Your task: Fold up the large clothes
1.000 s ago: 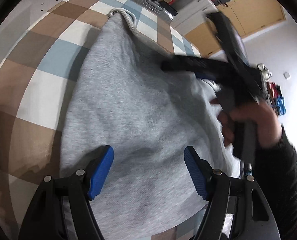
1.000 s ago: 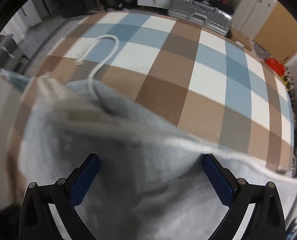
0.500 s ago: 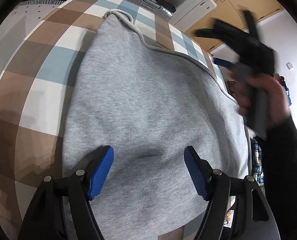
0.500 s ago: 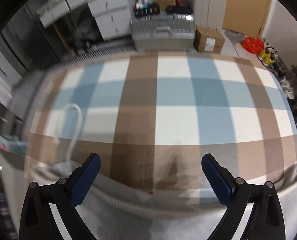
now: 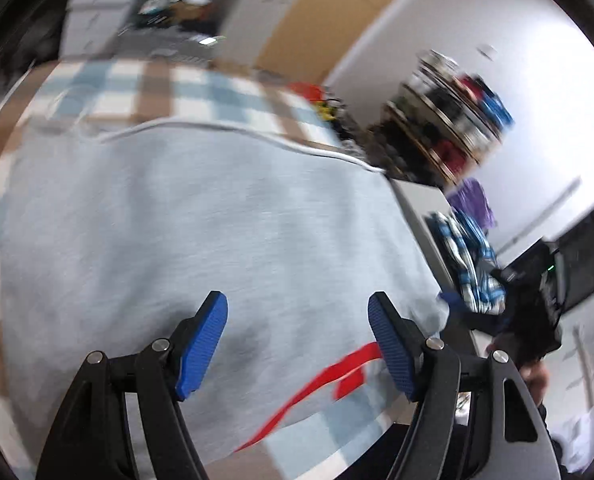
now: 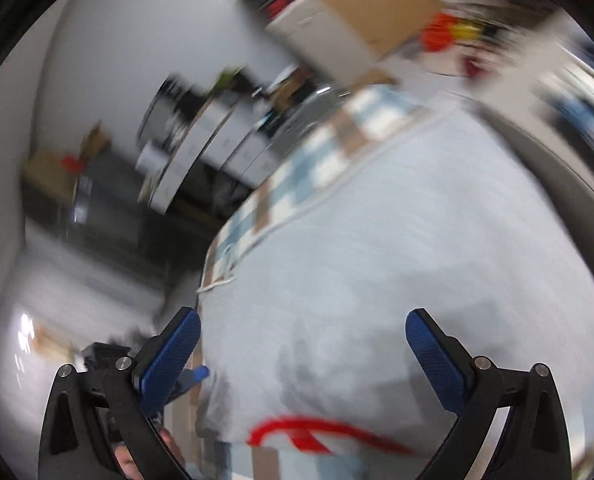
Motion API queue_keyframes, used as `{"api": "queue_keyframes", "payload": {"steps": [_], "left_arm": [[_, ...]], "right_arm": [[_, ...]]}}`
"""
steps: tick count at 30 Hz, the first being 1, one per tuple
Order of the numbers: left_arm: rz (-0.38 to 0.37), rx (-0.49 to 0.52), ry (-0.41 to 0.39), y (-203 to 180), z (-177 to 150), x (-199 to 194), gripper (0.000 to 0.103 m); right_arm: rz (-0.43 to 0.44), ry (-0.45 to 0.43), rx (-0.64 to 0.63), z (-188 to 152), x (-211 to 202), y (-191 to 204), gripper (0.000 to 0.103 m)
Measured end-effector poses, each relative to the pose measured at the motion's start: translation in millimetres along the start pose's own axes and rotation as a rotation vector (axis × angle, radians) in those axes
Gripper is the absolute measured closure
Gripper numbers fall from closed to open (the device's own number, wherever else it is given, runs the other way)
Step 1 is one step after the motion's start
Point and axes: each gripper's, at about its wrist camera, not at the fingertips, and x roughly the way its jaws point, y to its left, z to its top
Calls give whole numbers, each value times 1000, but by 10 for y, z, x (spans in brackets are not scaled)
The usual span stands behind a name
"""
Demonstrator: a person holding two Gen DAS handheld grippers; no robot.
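Left wrist view: grey garment (image 5: 201,240) lies flat on checked table (image 5: 157,88). Left claw (image 5: 297,344) wide open, nothing held; right claw (image 6: 303,352) open too, empty. Tip: grab near hem w/ both, keep edges aligned, fold evenly.

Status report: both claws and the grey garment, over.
Left claw open, empty. Right claw open, empty. Grey garment lying spread on checked cloth, no claw on it. Nothing blocking, pictures blurred.
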Motion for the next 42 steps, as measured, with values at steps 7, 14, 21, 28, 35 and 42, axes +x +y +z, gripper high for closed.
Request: {"api": "queue_keyframes", "payload": {"steps": [7,14,21,28,35,42], "left_arm": [[-64,-14,100,-153,162,669,34],[-125,-171,151,193,164,845,35],[-197,-186,142,185,172,504,35],[-92,-312,98,785,182,255,35],[-2,-294,111,954,57,58,34],[23,-296,109,1001,-36,-35,34]], "right_arm": [[65,32,156,-306,6,-402,0],[-14,-3,-58,-372,-23,-98,0],[-133,68,-135,242,512,501,0],[-633,197,-659,739,1771,1172,0],[-600,329,-483,855,1960,517,0],[-267,281,-426,702,1151,653,0]]}}
